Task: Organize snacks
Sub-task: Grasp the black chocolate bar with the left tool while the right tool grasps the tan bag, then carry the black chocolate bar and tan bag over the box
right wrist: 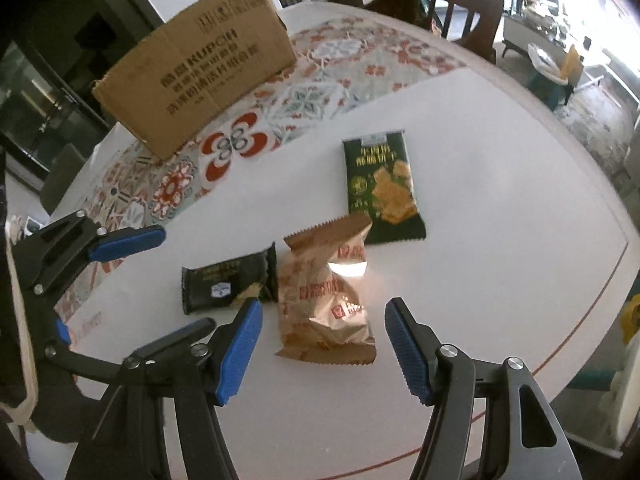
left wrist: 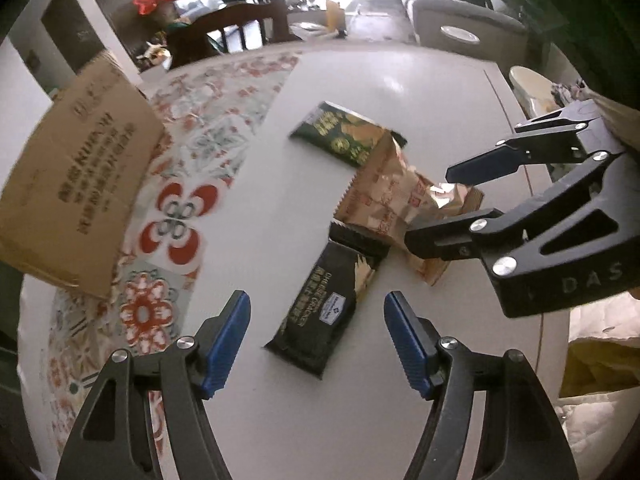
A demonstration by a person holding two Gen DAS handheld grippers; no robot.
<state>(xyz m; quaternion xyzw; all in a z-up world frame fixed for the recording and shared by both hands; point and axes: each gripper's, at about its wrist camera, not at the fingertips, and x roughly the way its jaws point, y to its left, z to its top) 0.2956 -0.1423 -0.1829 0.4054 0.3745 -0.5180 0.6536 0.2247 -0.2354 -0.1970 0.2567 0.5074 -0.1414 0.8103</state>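
Three snack packs lie on a white round table [left wrist: 280, 420]. A black cracker pack [left wrist: 324, 312] lies just ahead of my open left gripper [left wrist: 316, 340]. A tan crinkled bag [left wrist: 396, 204] lies beside it, overlapping a dark green cracker pack [left wrist: 340, 132]. In the right wrist view my open right gripper [right wrist: 324, 344] straddles the tan bag [right wrist: 324, 304], with the black pack [right wrist: 228, 284] to its left and the green pack [right wrist: 380, 184] beyond. The right gripper [left wrist: 444, 204] shows in the left wrist view, open around the tan bag's end. The left gripper [right wrist: 188, 280] shows at the left.
A brown cardboard box [left wrist: 76, 184] stands on a patterned floral mat [left wrist: 176, 224] at the table's left; it also shows in the right wrist view [right wrist: 196, 60]. A wooden chair [left wrist: 236, 28] stands behind the table. A red line [right wrist: 580, 328] runs near the table's edge.
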